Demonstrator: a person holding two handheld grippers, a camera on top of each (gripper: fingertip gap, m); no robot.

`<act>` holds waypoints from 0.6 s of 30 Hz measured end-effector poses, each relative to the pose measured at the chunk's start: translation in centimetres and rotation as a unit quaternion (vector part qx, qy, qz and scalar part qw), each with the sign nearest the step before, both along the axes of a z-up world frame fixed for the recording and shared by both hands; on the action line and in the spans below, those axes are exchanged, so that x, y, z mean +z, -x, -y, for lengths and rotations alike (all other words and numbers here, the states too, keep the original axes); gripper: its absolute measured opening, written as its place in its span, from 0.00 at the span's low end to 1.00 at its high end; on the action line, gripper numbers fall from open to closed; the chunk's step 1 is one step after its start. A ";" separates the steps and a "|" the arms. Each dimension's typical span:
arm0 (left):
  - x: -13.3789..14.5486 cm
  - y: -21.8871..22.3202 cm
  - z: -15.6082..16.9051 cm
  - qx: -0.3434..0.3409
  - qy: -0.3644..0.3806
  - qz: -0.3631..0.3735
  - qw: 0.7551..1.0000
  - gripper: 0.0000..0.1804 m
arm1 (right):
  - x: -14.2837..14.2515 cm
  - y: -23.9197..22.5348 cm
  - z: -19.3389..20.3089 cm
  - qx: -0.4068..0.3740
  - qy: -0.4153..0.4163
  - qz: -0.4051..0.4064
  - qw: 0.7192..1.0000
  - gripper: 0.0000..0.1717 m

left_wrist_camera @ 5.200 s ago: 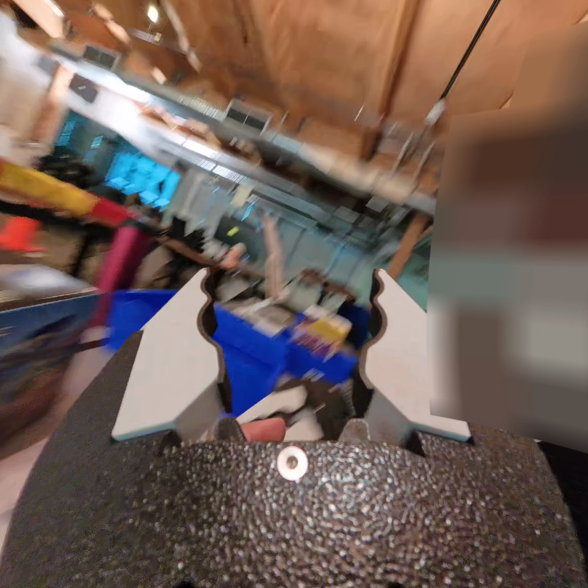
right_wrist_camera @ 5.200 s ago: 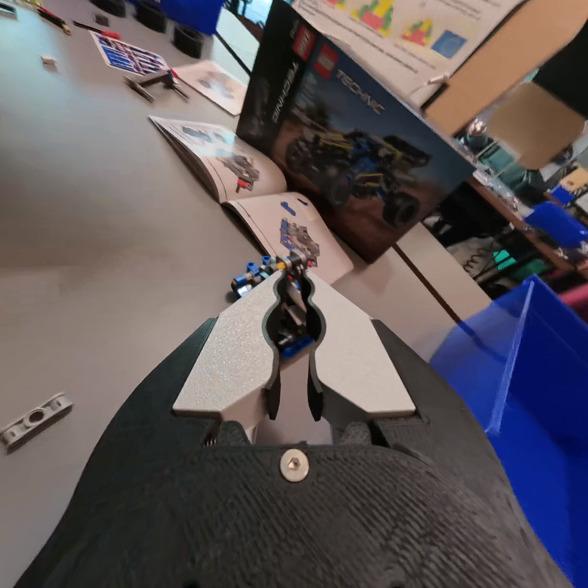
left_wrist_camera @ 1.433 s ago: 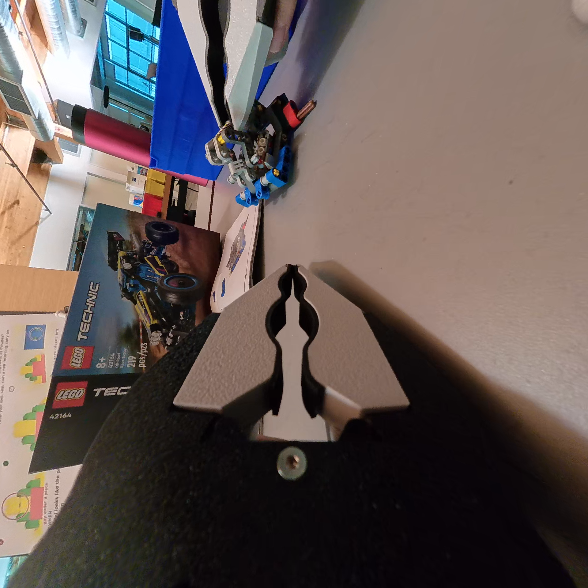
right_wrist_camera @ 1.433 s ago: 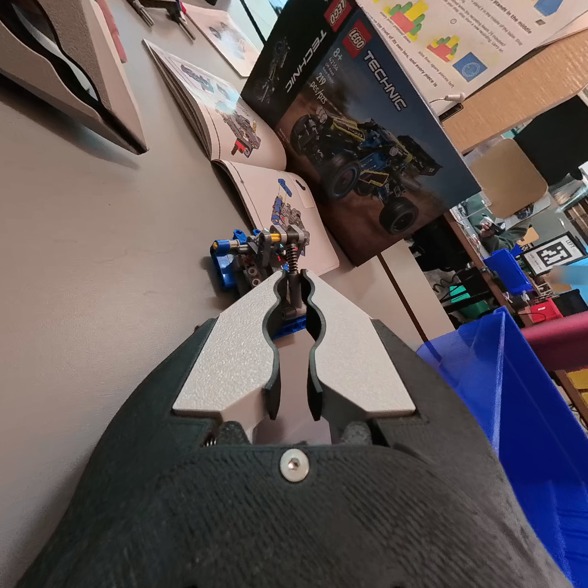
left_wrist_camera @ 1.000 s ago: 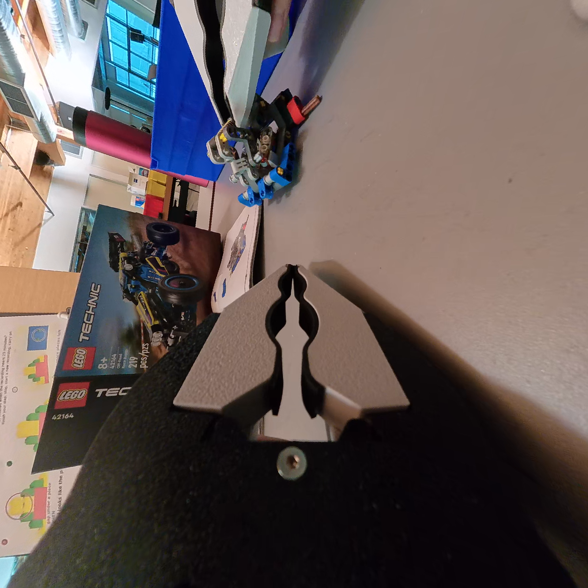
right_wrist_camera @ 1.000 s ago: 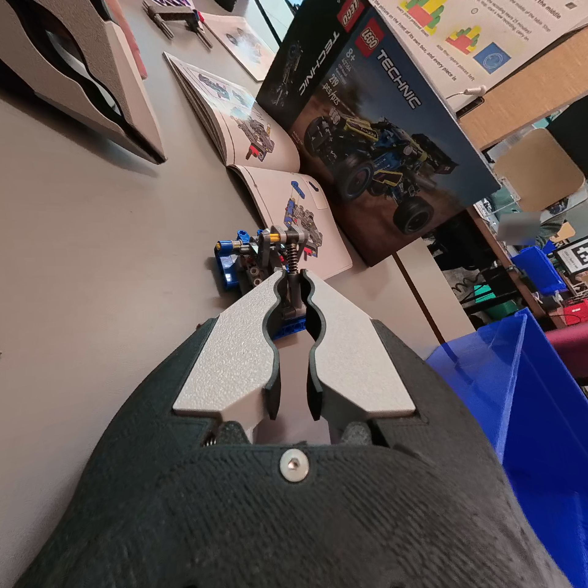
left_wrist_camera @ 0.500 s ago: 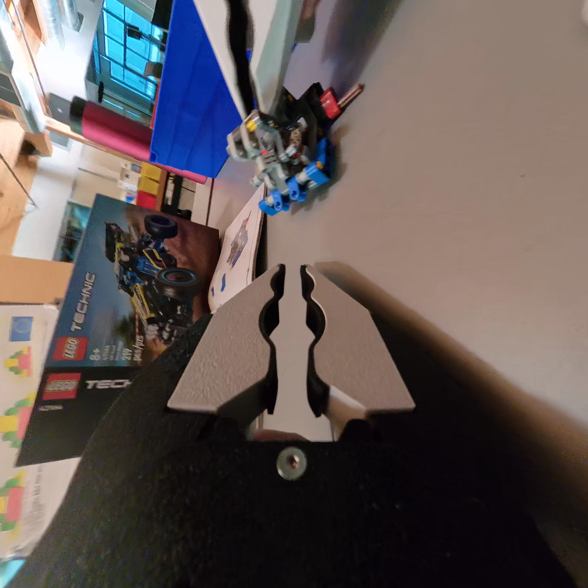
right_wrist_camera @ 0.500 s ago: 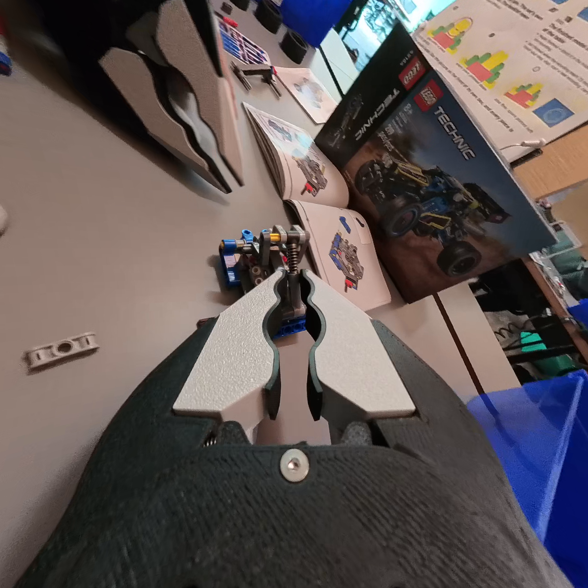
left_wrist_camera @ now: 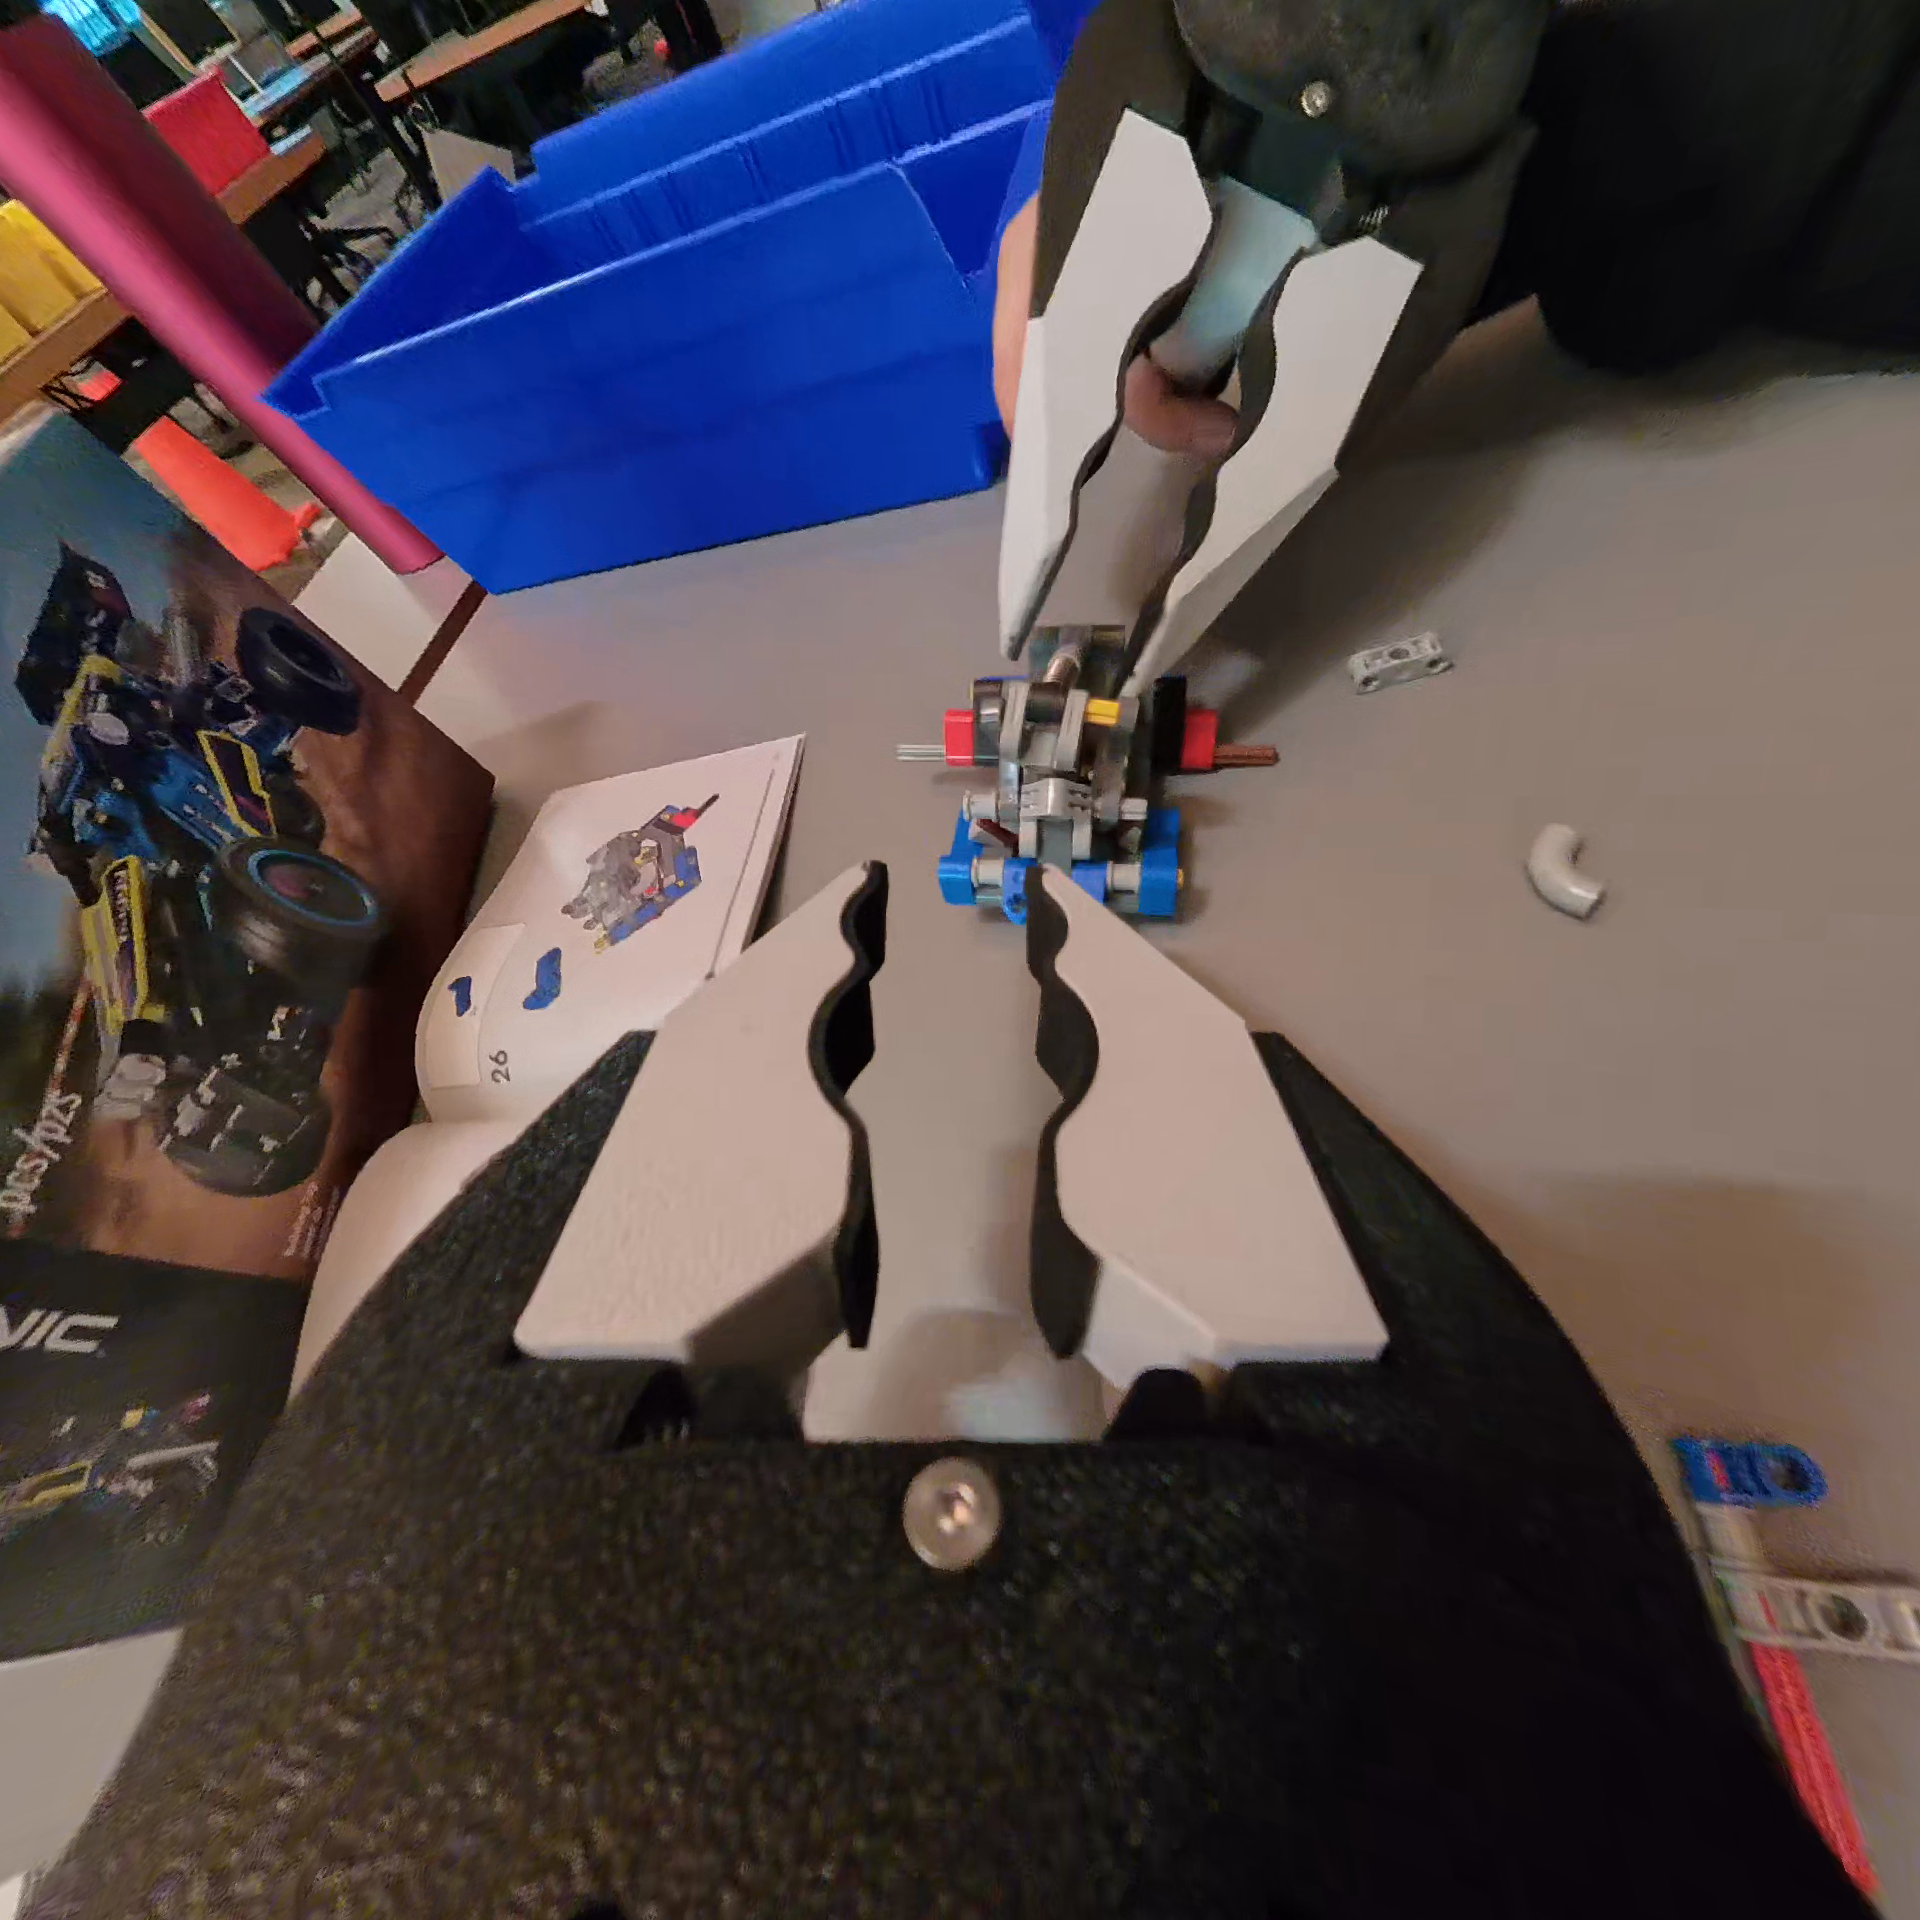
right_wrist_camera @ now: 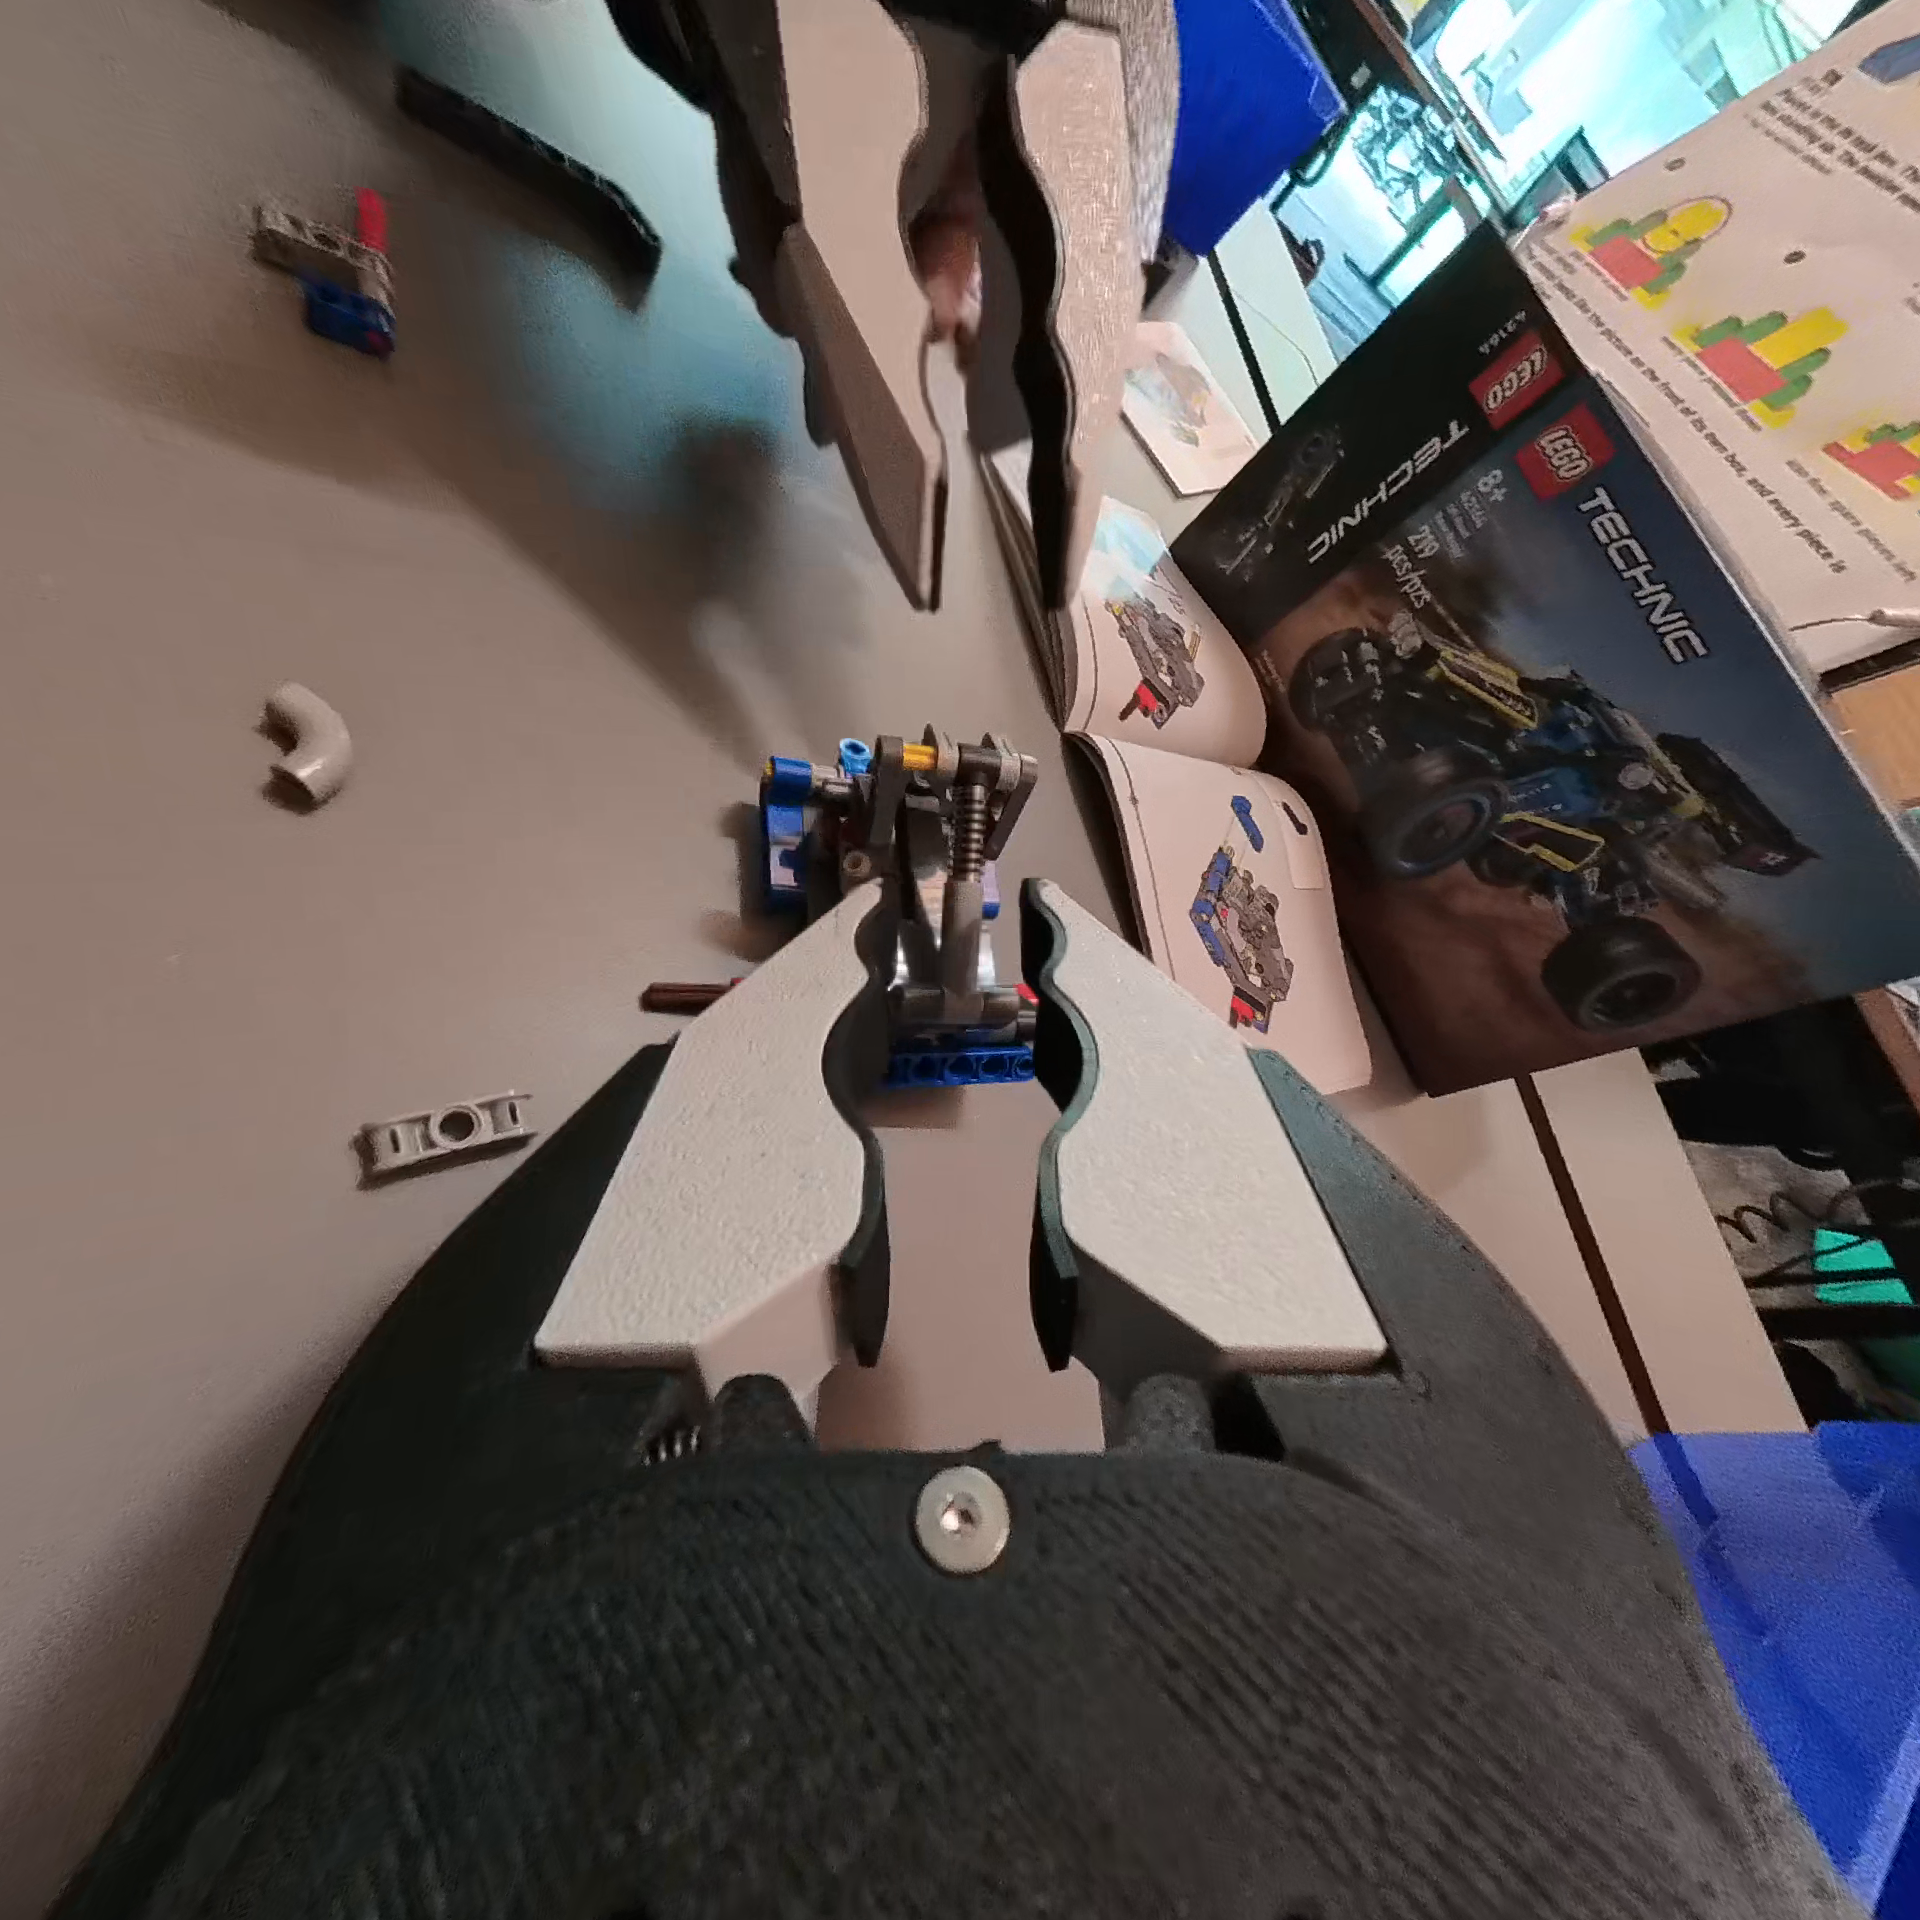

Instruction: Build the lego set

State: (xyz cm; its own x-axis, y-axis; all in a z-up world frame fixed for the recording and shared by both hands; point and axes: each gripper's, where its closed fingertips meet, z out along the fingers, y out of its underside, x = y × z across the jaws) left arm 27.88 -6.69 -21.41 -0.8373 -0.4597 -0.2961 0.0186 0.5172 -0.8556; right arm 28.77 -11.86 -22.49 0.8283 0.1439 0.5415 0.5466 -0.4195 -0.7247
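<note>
Both views are evenly lit by soft indoor light, with bright windows (right_wrist_camera: 1475,125) glaring at the upper right of the right wrist view. Shadows on the grey table (left_wrist_camera: 1558,1091) are soft. Motion blur smears the upper centre; wide-angle distortion bends the edges.

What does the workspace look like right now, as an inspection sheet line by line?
Surface: grey table, flat, no spills seen.
Job's things: brick assembly standing on the table; open booklet beside it; picture box behind the booklet.
Clutter: curved grey piece, flat grey piece, small blue and grey sub-build, black beam.
Claws: left claw open, nothing in it, just short of the assembly's blue end; right claw open around the assembly's grey end, gap visible on one side.
Cables: nothing seen on the table.
Surroundings: blue bins, maroon post.
</note>
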 end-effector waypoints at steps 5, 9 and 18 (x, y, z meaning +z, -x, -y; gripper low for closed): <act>0.0 -1.2 0.4 -0.033 -0.038 -0.007 0.999 0.08 | 1.0 0.3 0.3 0.000 -0.018 -0.007 1.000 0.08; 0.3 -2.0 1.6 -0.079 -0.050 -0.009 0.996 0.06 | 1.1 1.0 0.0 0.002 -0.010 -0.026 1.000 0.13; -0.6 -1.2 2.6 -0.174 -0.016 -0.103 0.979 0.15 | 2.4 1.6 -1.2 -0.016 -0.045 -0.055 0.997 0.22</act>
State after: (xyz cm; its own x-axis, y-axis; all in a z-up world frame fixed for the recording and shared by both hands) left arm 29.05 -9.27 -21.97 -0.9852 -0.1291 -0.1131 0.0266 0.5365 -0.8435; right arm 27.19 -10.66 -20.12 0.8871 0.0713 0.4561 0.4486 -0.3661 -0.8153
